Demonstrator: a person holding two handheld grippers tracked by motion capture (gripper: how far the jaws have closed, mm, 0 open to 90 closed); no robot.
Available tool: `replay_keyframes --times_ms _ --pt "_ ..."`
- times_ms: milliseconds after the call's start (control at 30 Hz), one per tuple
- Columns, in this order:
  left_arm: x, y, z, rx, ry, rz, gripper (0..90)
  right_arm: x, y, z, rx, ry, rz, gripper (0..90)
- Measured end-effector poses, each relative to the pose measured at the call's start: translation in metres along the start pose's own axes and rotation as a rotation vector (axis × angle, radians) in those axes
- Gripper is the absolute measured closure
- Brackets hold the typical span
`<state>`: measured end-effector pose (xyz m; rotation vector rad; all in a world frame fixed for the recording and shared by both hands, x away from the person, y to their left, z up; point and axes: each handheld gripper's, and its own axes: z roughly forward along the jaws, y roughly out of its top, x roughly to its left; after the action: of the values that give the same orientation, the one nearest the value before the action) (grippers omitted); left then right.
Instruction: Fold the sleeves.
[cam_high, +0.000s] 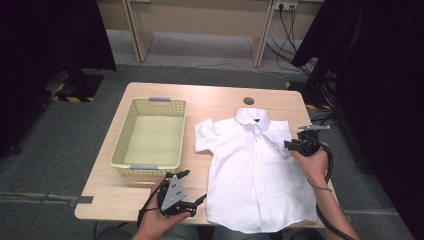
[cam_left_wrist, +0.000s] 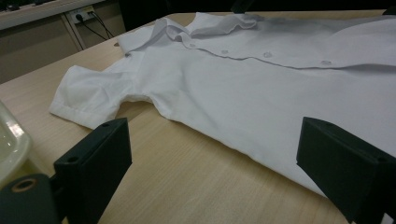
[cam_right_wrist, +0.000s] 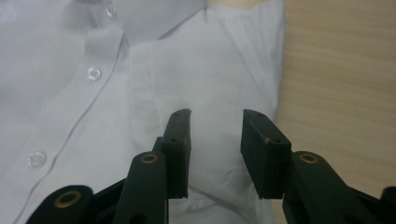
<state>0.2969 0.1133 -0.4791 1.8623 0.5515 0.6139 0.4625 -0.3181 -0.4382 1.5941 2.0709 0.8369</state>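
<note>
A plain white shirt, with no print and with clear, glossy buttons down its front, is seen on a desk of pale wood with a fine straight grain. A pale yellow basket with latticed walls and grey handle strips is seen beside it. The left tool and the right tool are black, the left one topped by a grey plate; brass-coloured rivets are seen on the right one. The floor is dark grey carpet.

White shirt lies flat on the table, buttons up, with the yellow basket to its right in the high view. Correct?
Not quite: in the high view the yellow basket sits to the left of the white shirt. The shirt does lie flat on the table, buttons up.
</note>
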Motion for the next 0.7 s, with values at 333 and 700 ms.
replay_keyframes --times_ms 333,700 --pt "0.000 0.000 0.000 0.001 0.000 0.004 9.8 0.001 -0.016 0.014 0.042 -0.017 -0.026 60.2" --pt "0.000 0.000 -0.001 0.001 0.001 0.009 9.8 -0.008 -0.021 0.010 0.036 -0.068 -0.003 60.8"
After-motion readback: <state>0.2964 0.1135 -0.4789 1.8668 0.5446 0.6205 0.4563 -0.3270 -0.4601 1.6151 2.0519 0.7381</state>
